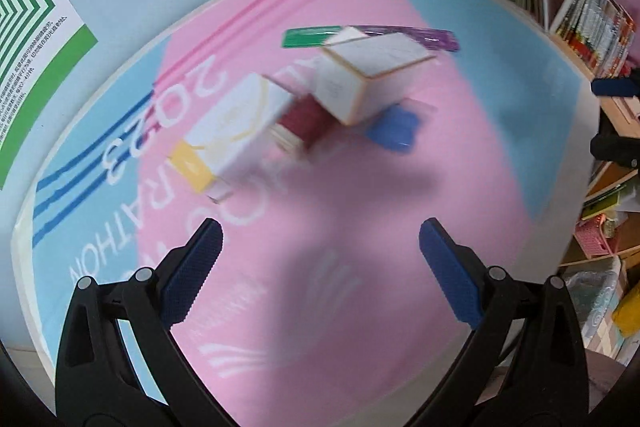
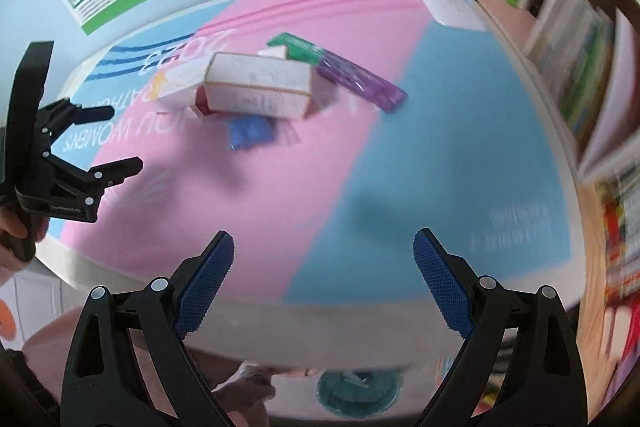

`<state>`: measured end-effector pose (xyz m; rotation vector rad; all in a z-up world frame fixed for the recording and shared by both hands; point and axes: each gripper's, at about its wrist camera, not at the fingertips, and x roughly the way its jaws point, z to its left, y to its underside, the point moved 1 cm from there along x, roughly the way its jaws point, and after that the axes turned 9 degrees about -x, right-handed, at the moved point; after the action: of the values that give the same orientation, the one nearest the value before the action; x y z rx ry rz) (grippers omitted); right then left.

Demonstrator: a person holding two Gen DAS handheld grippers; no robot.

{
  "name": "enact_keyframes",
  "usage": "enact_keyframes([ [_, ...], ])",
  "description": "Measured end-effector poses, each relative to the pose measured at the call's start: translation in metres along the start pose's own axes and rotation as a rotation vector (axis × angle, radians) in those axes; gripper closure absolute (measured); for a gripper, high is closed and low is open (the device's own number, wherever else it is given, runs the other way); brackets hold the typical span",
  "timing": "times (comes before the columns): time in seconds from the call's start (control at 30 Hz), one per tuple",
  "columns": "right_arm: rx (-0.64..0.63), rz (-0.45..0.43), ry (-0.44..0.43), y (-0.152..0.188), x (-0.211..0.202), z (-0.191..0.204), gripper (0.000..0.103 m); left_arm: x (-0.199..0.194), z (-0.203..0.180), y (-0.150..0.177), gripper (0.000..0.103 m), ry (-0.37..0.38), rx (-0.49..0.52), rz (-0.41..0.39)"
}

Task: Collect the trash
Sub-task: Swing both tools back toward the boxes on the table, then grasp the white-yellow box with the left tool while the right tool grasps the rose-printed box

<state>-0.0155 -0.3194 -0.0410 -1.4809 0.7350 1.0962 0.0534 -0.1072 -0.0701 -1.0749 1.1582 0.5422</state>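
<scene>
Both the left gripper (image 1: 320,231) and right gripper (image 2: 323,241) are wide open and empty, so reach slowly for the boxes (image 1: 304,103) mid-table (image 1: 520,115).

Left tool (image 1: 320,247): black plastic frame with triangular cut-outs, silver round rivets at the linkage joints, and two blue fingers (image 1: 192,275) with a fine knurled texture. Right tool (image 2: 323,259): same build, black frame, silver rivets, blue textured pads (image 2: 442,285). Seen from the right wrist view, the left tool's black body carries small white lettering, too blurred to read.
</scene>
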Motion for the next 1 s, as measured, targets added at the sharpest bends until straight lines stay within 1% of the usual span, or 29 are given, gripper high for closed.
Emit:
enact_keyframes([
  [0.2, -0.138, 0.009, -0.022, -0.048, 0.023, 0.017, 0.012, 0.014, 0.028, -0.018, 0.007, -0.043, 0.026, 0.007],
  [0.4, -0.214, 0.038, -0.047, -0.080, 0.050, 0.029, 0.013, 0.033, 0.049, -0.033, 0.007, -0.058, 0.043, 0.033],
  [0.53, -0.263, 0.070, -0.059, -0.095, 0.070, 0.040, 0.013, 0.047, 0.058, -0.038, 0.007, -0.051, 0.059, 0.055],
  [0.6, -0.287, 0.085, -0.071, -0.100, 0.079, 0.045, 0.013, 0.053, 0.064, -0.039, 0.007, -0.021, 0.053, 0.078],
  [0.77, -0.347, 0.098, -0.050, -0.113, 0.094, 0.050, 0.013, 0.065, 0.069, -0.046, 0.007, -0.023, 0.105, 0.079],
  [0.93, -0.385, 0.127, -0.055, -0.121, 0.110, 0.053, 0.013, 0.077, 0.072, -0.054, 0.007, -0.010, 0.114, 0.093],
  [1.0, -0.407, 0.134, -0.053, -0.123, 0.116, 0.055, 0.013, 0.082, 0.073, -0.056, 0.007, 0.007, 0.116, 0.104],
])
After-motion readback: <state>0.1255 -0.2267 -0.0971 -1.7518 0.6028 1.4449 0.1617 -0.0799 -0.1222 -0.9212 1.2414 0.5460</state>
